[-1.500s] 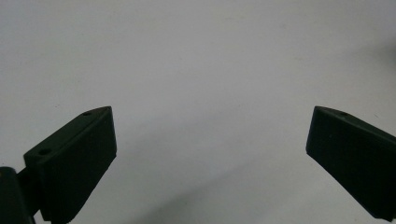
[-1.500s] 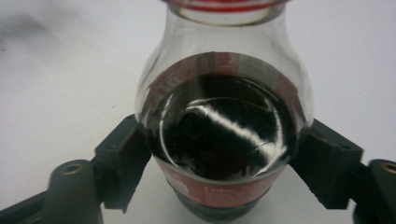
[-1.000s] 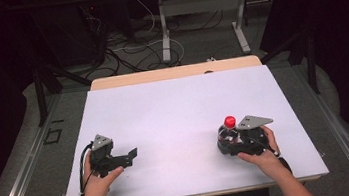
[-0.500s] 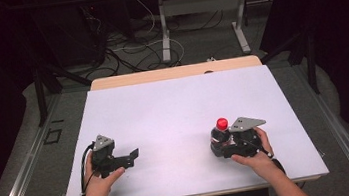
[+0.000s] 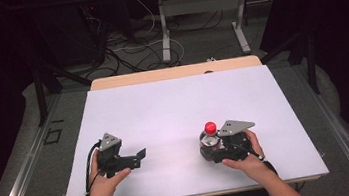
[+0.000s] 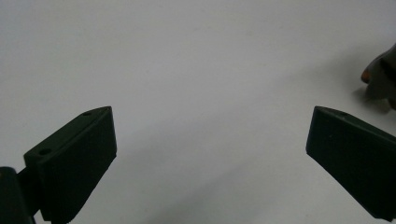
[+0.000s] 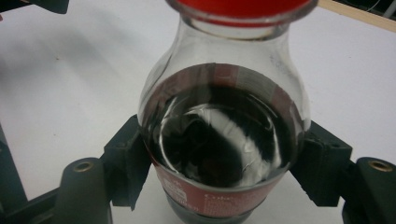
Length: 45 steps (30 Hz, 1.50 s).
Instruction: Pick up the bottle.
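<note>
The bottle point(image 7: 222, 135) sits pinched between the jaws of the right tool point(image 5: 207, 147), a black pad pressed against each side of its body. From the right gripper view its red cap point(image 7: 240, 9) is cut off at the top edge, and its base drops out of sight below. Dark liquid half fills the clear glass-like body. A red label point(image 7: 205, 193) wraps the lower part; the white lettering on it is too small and curved to read. In the high view the bottle's body is mostly hidden behind the right tool, only the cap point(image 5: 210, 127) standing clear. The left tool point(image 5: 141, 157) rests well apart on the white tabletop point(image 5: 174, 108), jaws spread wide around nothing.
</note>
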### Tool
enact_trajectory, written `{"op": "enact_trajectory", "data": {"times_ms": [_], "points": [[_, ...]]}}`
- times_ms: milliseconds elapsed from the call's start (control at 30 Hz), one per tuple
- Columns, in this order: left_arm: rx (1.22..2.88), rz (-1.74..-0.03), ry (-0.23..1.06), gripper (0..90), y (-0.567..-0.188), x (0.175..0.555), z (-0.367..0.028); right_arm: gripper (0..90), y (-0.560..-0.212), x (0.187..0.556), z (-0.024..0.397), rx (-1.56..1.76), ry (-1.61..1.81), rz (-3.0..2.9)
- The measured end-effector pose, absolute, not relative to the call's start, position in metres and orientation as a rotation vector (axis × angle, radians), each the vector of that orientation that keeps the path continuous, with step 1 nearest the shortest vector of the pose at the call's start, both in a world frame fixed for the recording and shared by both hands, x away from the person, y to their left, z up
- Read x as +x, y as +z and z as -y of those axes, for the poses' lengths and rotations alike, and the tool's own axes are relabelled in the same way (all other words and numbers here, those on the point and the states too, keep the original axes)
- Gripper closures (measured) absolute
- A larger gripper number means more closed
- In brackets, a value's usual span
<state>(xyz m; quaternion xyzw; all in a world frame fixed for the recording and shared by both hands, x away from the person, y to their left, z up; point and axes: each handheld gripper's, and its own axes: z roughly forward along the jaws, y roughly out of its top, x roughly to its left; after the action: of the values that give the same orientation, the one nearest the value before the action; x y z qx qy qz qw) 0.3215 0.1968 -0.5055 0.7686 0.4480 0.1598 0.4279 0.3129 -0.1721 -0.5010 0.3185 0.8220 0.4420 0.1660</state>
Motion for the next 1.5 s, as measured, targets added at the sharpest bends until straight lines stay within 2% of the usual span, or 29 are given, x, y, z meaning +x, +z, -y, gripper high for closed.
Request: {"op": "enact_trajectory", "data": {"times_ms": [500, 833, 1000, 1500], "points": [[1.969, -0.916, 0.358, 5.5, -0.462, 0.313, -0.146, 28.9, -0.495, 0.313, 0.145, 0.832, 1.287, -2.374], [1.965, -0.845, 0.316, 8.5, -0.443, 0.315, -0.125, 29.0, -0.496, 0.316, 0.128, 0.775, 1.301, -2.415], [1.952, -0.824, 0.305, 16.7, -0.434, 0.316, -0.118, 29.0, -0.499, 0.316, 0.124, 0.752, 1.309, -2.418], [1.945, -0.758, 0.203, 29.5, -0.412, 0.314, -0.107, 29.0, -0.500, 0.310, 0.117, 0.743, 1.311, -2.447]]}}
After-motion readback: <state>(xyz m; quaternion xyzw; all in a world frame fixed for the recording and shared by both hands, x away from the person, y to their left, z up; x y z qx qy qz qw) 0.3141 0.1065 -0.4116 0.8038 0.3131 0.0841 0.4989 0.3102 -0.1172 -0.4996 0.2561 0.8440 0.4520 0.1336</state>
